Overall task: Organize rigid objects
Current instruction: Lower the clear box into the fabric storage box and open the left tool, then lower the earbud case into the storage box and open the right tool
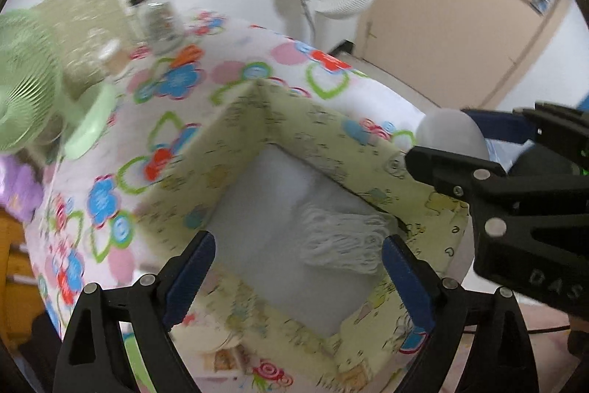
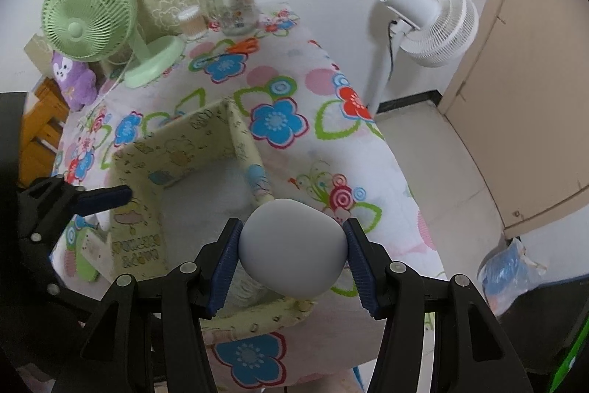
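Transfer seems underway: right claw (image 2: 292,255) grips the grey egg-shaped object (image 2: 292,247) over the fabric storage box (image 2: 136,227), left claw (image 1: 298,273) spread and empty, so lowering and releasing inside likely follows.

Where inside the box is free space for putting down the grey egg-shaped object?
The box floor is bare along its left wall and far corner. The white stringy bundle crowds the right side. The right gripper holds the grey egg-shaped object over the near rim.

Your right gripper (image 2: 292,255), black with blue pads, frames a plain grey egg-shaped object (image 2: 292,247). Ahead of it: pale yellow cartoon-print box (image 2: 147,168), white counter cloth (image 2: 294,91) with multicoloured flowers, mint-green fan (image 2: 86,13).
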Tool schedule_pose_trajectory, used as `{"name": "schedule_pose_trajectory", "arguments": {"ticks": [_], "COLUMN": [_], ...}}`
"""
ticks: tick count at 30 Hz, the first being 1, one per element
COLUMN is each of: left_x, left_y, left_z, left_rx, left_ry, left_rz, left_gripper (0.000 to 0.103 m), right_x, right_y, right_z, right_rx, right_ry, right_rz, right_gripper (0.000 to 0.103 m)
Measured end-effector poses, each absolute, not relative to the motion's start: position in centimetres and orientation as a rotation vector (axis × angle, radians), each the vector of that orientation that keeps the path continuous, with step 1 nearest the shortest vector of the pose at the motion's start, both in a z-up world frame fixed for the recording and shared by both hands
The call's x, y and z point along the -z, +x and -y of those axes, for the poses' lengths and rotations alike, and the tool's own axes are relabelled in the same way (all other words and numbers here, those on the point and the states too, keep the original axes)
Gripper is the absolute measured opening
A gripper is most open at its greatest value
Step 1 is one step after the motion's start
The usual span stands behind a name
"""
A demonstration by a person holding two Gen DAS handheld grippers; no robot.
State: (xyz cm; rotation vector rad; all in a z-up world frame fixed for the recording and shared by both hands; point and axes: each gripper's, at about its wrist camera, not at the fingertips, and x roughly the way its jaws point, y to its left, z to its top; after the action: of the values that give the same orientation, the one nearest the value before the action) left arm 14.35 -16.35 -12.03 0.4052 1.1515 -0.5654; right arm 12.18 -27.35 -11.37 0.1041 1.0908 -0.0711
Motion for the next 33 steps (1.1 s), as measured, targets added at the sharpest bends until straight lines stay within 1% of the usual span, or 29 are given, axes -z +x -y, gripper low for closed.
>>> {"name": "schedule_pose_trajectory", "arguments": {"ticks": [6, 17, 29, 31, 32, 33], "left_x": [11.3, 12.1, 13.9, 14.0, 14.0, 14.1], "left_y": [13.6, 12.0, 11.3, 11.2, 11.2, 11.1], "left_z": [12.6, 6.7, 5.2, 5.2, 5.2, 5.2], "left_rx": [0.440, 0.277, 0.254, 0.262, 0.265, 0.270], "left_ry": [0.338, 0.230, 0.230, 0.239, 0.243, 0.247], "left_rz": [-1.143, -1.225, -1.273, -1.274, -1.274, -1.275], "left_gripper": [0.094, 0.094, 0.094, 0.094, 0.094, 0.094], "right_x": [10.9, 12.9, 16.3, 16.7, 16.7, 16.6], "right_y": [12.6, 12.3, 11.2, 11.1, 11.0, 10.8], "right_z": [25.1, 20.6, 18.6, 18.7, 18.8, 18.9], "right_rx": [0.002, -0.107, -0.120, -0.106, -0.100, -0.093], "right_ry": [0.063, 0.008, 0.032, 0.055, 0.063, 0.068], "right_rz": [-1.087, -1.152, -1.235, -1.246, -1.243, -1.235], "right_gripper": [0.058, 0.058, 0.059, 0.060, 0.063, 0.069]}}
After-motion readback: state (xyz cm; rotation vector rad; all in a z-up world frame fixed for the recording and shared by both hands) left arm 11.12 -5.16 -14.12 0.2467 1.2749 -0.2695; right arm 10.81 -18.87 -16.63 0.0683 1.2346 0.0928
